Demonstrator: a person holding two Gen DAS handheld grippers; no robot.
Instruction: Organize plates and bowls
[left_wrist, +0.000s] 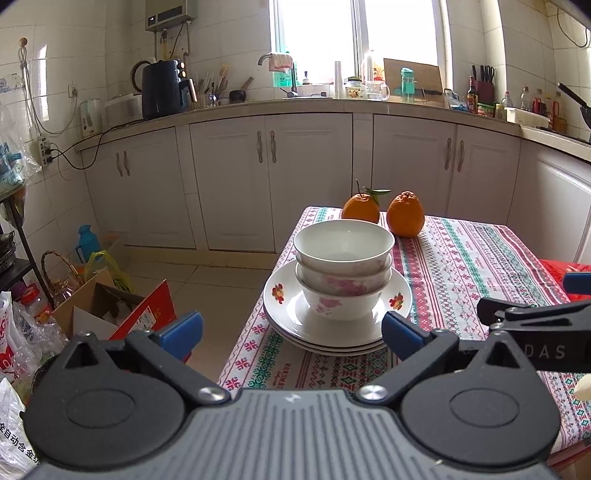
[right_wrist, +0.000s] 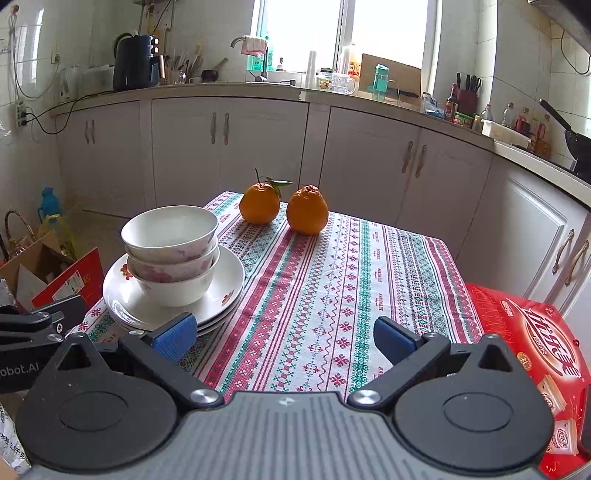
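Three bowls (left_wrist: 344, 273) sit nested on a stack of plates (left_wrist: 295, 317) near the left edge of the table (left_wrist: 480, 266), so I judge the sorting nearly done. My left gripper (left_wrist: 291, 328) and right gripper (right_wrist: 284, 334) both hang released, holding nothing. Next I would only pull back, or square the stack if needed.

A: The bowls (left_wrist: 344, 269) look like glossy glazed ceramic, same as the plates (left_wrist: 332, 321) under them.

B: And the tablecloth (right_wrist: 332, 288) beneath the plates is matt woven cloth. Just beyond the bowls, the oranges (right_wrist: 284, 208) have rough, pebbly skin.

A: The gripper pads (right_wrist: 176, 331) look like matt blue rubber on black plastic.
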